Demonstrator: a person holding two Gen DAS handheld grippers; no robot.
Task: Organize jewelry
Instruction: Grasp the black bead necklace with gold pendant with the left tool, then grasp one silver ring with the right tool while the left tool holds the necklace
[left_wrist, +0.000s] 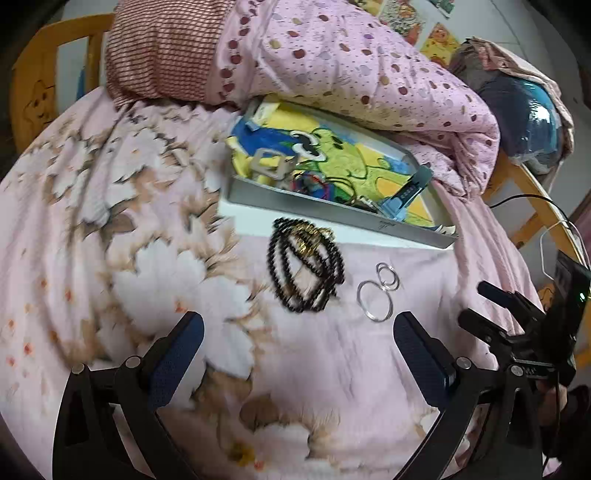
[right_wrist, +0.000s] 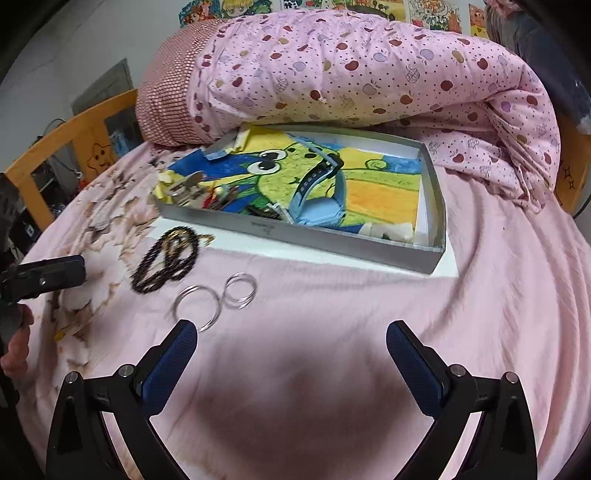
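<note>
Jaws on our left gripper (left_wrist: 298, 334) and right gripper (right_wrist: 291, 343) are both wide open and hold nothing. Just past them, silver rings (right_wrist: 218, 299) and a black bead necklace (left_wrist: 306, 266) lie on the pink bed sheet (right_wrist: 369, 314). Farther back sits a gray box (right_wrist: 306, 236) with a blue watch (right_wrist: 321, 206) inside, then the dotted quilt (right_wrist: 369, 74).
</note>
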